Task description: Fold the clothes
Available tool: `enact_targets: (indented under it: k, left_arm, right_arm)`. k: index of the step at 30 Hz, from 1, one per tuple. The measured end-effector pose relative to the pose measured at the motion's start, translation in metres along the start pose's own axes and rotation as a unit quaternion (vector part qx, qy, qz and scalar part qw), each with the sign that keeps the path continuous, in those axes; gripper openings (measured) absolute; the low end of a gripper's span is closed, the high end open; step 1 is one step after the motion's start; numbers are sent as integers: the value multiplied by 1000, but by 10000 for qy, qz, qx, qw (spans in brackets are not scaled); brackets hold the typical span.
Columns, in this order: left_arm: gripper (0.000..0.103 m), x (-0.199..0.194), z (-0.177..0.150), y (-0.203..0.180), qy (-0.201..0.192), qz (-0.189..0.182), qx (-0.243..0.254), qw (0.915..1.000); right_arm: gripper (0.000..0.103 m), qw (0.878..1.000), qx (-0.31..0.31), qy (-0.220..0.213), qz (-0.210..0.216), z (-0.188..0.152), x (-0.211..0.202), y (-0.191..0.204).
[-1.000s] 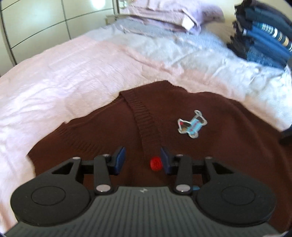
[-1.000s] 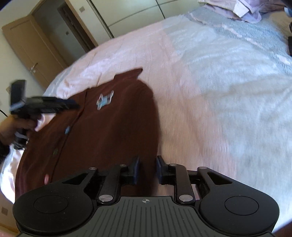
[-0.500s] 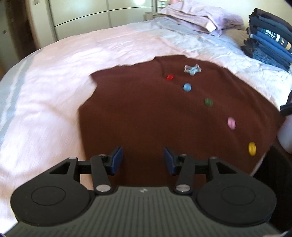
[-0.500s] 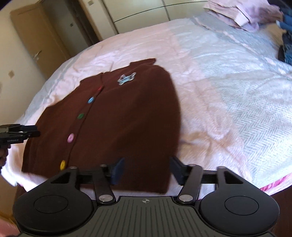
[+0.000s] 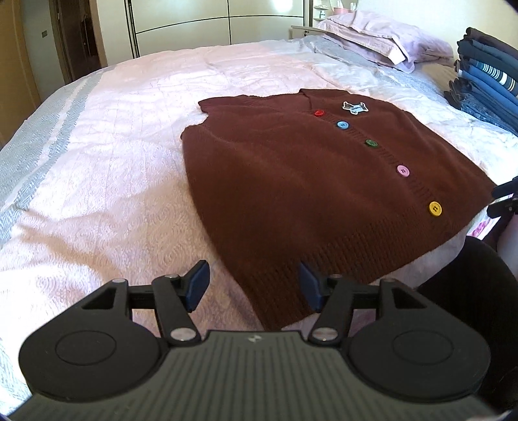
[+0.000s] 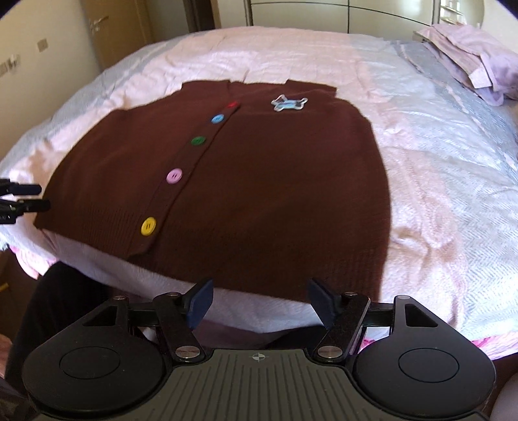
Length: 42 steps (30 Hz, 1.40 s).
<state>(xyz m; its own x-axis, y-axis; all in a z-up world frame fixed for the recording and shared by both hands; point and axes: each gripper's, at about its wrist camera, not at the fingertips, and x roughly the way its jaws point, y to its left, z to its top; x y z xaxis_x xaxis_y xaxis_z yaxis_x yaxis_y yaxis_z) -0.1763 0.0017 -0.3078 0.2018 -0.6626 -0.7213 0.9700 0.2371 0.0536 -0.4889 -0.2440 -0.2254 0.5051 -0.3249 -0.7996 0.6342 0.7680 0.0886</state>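
both grippers hang over the near hem of the garment with their jaws opening and nothing between the pads: the left gripper (image 5: 252,285) over the hem's left corner, the right gripper (image 6: 259,301) over the hem's right part. neither touches the knit as far as the views show.

largest in either view is the bed (image 5: 106,162), its cover pale pink with a grey-blue patterned band. on it, near the edge closest to the cameras, lies the brown cardigan (image 5: 291,181), spread flat and face up, buttoned shut, neck pointing away, ribbed hem toward the grippers. its knit looks smooth with few wrinkles; no sleeves show.

only the left wrist view shows one stack of folded dark blue clothes (image 5: 485,77) at the far right of the bed. only the right wrist view shows one wooden door (image 6: 119,29) at the far left. both show one lilac pillow (image 5: 382,42) at the head of the bed and pale wardrobe doors (image 5: 207,22) behind. each view catches the other gripper's fingertips at its side edge.

down the placket run five buttons, one of each colour: a red button (image 5: 319,113), a blue button (image 5: 342,125), a green button (image 5: 371,143), a pink button (image 5: 402,170) and a yellow button (image 5: 435,208) nearest the hem. one small light blue patch (image 5: 355,107) sits just beside the red one.
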Motion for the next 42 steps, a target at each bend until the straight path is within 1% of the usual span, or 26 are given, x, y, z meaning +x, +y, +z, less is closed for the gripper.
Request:
enact_targets:
  k: [10, 17, 19, 21, 23, 26, 27, 30, 34, 37, 39, 40, 42]
  left_arm:
    - [57, 1, -2, -1, 24, 34, 108, 9999]
    - [57, -3, -2, 4, -27, 4, 101, 9999]
    - [57, -7, -1, 9, -84, -45, 103, 9999]
    - [57, -11, 0, 16, -146, -47, 191, 9997]
    - [58, -15, 1, 24, -186, 55, 369, 9991]
    - [58, -20, 3, 38, -221, 233, 627, 9975]
    - [58, -22, 4, 42, -233, 292, 712, 9968]
    - [61, -25, 5, 56, -284, 370, 881, 9950]
    - [62, -24, 4, 75, -314, 415, 923, 9944]
    - [62, -19, 2, 86, -307, 398, 898, 9947]
    - [62, -14, -1, 93, -309, 360, 888, 9949]
    - [63, -11, -2, 95, -319, 336, 889, 9950]
    - [64, -6, -3, 100, -347, 282, 908, 9949]
  right_arm:
    - [69, 9993, -316, 105, -181, -4, 3, 17]
    - [69, 9990, -379, 130, -173, -4, 3, 24]
    - [69, 9990, -424, 34, -103, -1, -1, 30]
    - [69, 9981, -573, -207, 91, 5, -8, 44]
    - [69, 9948, -835, -449, 373, 11, -13, 64]
    - [69, 9811, -1578, -677, 895, 20, -10, 111]
    - [69, 9765, -1786, -678, 998, 23, -5, 128]
    - [69, 9618, -2320, -704, 1270, 29, 8, 173]
    - [68, 9390, -3000, -779, 1491, 31, 28, 229]
    - [68, 9231, -3438, -809, 1519, 26, 47, 263]
    - [68, 9104, -3787, -900, 1406, 20, 60, 283]
    - [68, 9040, -3973, -886, 1309, 15, 69, 291]
    - [68, 8956, -4237, -780, 1109, 11, 89, 303]
